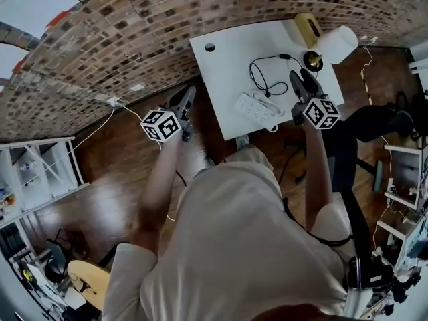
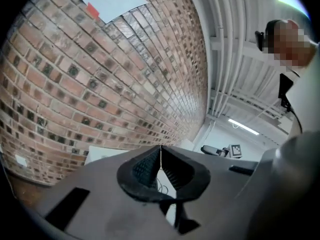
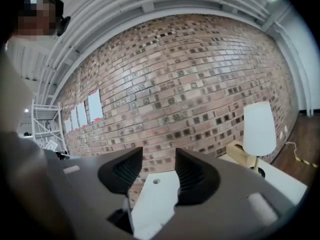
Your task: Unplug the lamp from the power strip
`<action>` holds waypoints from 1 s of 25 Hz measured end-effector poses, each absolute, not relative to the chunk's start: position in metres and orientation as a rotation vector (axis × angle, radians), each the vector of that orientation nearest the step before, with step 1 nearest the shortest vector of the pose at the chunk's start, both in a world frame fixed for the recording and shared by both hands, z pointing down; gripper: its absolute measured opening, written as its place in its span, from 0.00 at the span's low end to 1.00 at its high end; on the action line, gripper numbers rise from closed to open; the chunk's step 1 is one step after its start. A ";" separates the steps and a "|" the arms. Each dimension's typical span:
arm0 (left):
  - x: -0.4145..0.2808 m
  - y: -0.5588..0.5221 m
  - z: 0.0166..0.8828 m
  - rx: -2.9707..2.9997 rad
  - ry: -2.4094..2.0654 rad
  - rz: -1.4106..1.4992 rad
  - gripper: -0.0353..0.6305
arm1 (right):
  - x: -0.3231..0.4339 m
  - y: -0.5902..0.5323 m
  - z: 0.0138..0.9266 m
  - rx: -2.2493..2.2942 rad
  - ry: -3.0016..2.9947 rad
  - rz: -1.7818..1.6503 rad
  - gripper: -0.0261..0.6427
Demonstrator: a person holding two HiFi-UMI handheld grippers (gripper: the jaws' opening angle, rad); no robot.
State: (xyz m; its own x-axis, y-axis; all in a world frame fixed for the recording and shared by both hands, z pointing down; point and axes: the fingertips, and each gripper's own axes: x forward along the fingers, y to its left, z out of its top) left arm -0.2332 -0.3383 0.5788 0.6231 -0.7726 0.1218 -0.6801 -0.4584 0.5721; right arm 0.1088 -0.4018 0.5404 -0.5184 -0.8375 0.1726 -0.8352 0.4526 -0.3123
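Observation:
A white table [image 1: 224, 65] stands against the brick wall. On it lies a white power strip [image 1: 256, 108], with a looped black cord [image 1: 262, 79] running from it toward the lamp's dark base [image 1: 313, 61]. The lamp's white shade [image 1: 338, 43] stands at the table's right end and also shows in the right gripper view [image 3: 259, 129]. My right gripper [image 1: 299, 79] hovers over the table just right of the strip, open, with nothing between its jaws [image 3: 159, 169]. My left gripper [image 1: 188, 95] hangs left of the table over the floor, and its jaws are shut and hold nothing [image 2: 160, 158].
A tan box [image 1: 307, 25] sits behind the lamp. The table has a cable hole [image 1: 210, 47] near its left end. A white shelf unit [image 1: 37, 172] stands at the left, a black chair [image 1: 374, 122] at the right, and a wooden stool [image 1: 87, 279] behind me.

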 end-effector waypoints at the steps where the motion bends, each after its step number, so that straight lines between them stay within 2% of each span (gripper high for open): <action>1: -0.239 -0.331 0.586 2.233 -1.127 -0.218 0.06 | 0.109 -0.392 0.541 -1.543 2.663 -0.581 0.32; 6: -0.285 -0.300 0.593 2.217 -1.104 -0.262 0.06 | 0.070 -0.352 0.551 -1.502 2.713 -0.535 0.31; 7: -0.288 -0.295 0.600 2.210 -1.084 -0.263 0.06 | 0.065 -0.343 0.558 -1.484 2.732 -0.539 0.28; 12: -0.304 -0.256 0.635 2.132 -1.010 -0.263 0.06 | 0.053 -0.288 0.596 -1.480 2.609 -0.788 0.26; 18: -0.329 -0.221 0.661 2.088 -1.030 -0.234 0.08 | 0.054 -0.238 0.622 -1.578 2.654 -0.844 0.26; 25: -0.312 -0.174 0.688 2.106 -0.939 -0.137 0.08 | 0.051 -0.214 0.625 -1.578 2.718 -0.836 0.26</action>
